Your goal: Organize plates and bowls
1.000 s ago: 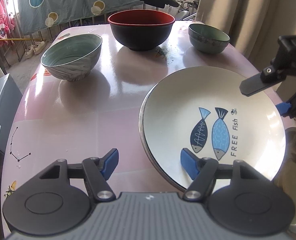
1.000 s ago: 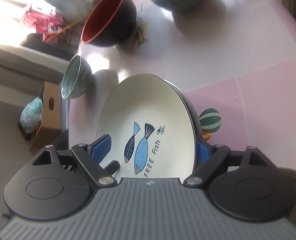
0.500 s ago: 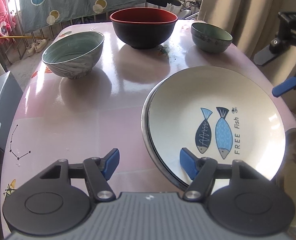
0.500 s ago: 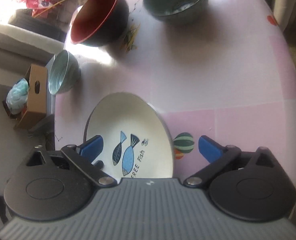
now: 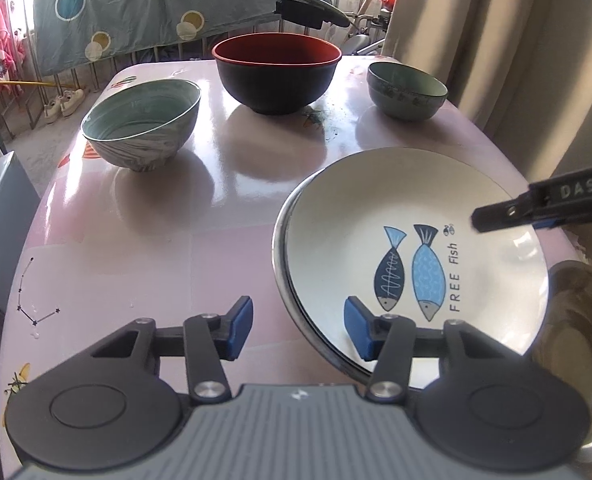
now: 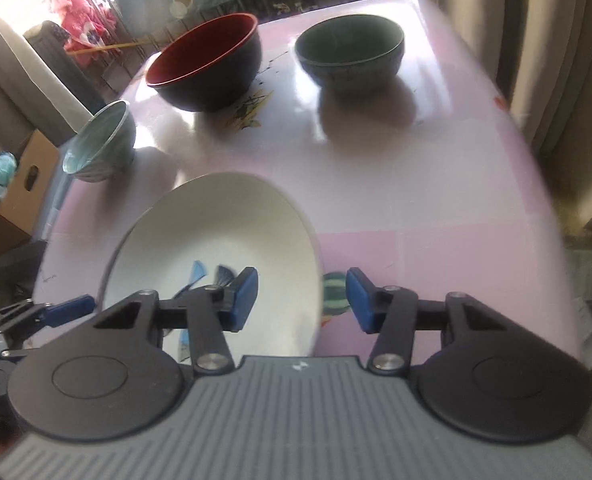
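Note:
A white fish plate (image 5: 396, 208) lies on top of another plate with a dark rim, at the near right of the pink table (image 5: 155, 240). My left gripper (image 5: 300, 330) straddles the near left rim of that stack. Its jaws are closing, one pad over the plate and one over the table, neither pressing. My right gripper (image 6: 302, 303) straddles the right rim of the fish plate (image 6: 223, 232). Its jaws are closing too, with a gap on both sides. At the back stand a red-and-black bowl (image 5: 275, 76), a marbled green bowl (image 5: 141, 124) and a small green bowl (image 5: 406, 90).
A shiny metal bowl (image 5: 568, 320) sits at the near right edge beside the plates. Curtains (image 5: 516, 60) hang to the right of the table. A cardboard box (image 6: 19, 196) stands on the floor to the left. A railing with hanging cloth runs behind the table.
The right gripper swung away from the plate and came back over its right rim, rolling level, and its jaws narrowed. The left gripper kept its place and its jaws narrowed.

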Motion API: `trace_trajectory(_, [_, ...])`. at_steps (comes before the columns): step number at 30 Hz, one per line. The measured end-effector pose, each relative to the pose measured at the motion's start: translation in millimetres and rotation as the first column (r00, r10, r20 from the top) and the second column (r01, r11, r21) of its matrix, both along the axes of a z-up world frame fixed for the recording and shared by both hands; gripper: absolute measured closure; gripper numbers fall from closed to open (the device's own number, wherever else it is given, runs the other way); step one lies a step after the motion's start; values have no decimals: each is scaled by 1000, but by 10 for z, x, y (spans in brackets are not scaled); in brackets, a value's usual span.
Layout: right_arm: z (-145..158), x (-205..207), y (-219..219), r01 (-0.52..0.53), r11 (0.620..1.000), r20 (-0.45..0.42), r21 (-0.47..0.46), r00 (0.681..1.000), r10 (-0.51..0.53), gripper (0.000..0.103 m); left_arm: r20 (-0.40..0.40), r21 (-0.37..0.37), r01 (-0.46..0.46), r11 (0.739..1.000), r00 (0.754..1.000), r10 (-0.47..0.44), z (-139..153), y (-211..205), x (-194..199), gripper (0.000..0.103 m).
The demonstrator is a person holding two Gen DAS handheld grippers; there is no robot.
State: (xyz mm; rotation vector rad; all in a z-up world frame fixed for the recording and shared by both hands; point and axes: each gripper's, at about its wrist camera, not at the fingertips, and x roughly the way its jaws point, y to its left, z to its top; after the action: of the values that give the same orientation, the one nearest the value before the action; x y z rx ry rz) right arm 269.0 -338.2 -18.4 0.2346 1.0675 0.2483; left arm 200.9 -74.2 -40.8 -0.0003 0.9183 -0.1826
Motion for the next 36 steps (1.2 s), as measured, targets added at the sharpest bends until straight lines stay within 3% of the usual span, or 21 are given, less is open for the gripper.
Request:
trace_trajectory(2, [-36, -64, 81, 5, 1000, 4, 11, 1000, -5, 58, 0, -18, -2, 1000, 1000, 2, 4, 15, -15, 53])
trace_trajectory(6, [-35, -160, 218, 1, 998, 55, -60, 998, 3, 58, -1, -56, -2, 998, 1000, 2, -4, 47, -50, 57])
trace_trajectory(14, [-68, -329, 625, -98, 961, 90, -258, 988, 125, 51, -12, -66, -13, 998, 1000, 12, -14, 69, -28, 56])
trace_trajectory(21, [-64, -318, 598, -98, 971, 83, -216, 989, 118, 43, -26, -89, -9, 996, 1000, 6, -10, 78, -6, 50])
trace_trajectory(32, [-25, -426, 785, -108, 939, 162, -327, 972, 169, 33, -15, -123, -8, 992, 1000, 6, -8, 128, -43, 49])
trace_trajectory(36, [2, -422, 748, -106, 950, 155, -293, 975, 156, 33, -4, -88, -2, 996, 1000, 2, -15, 87, -45, 48])
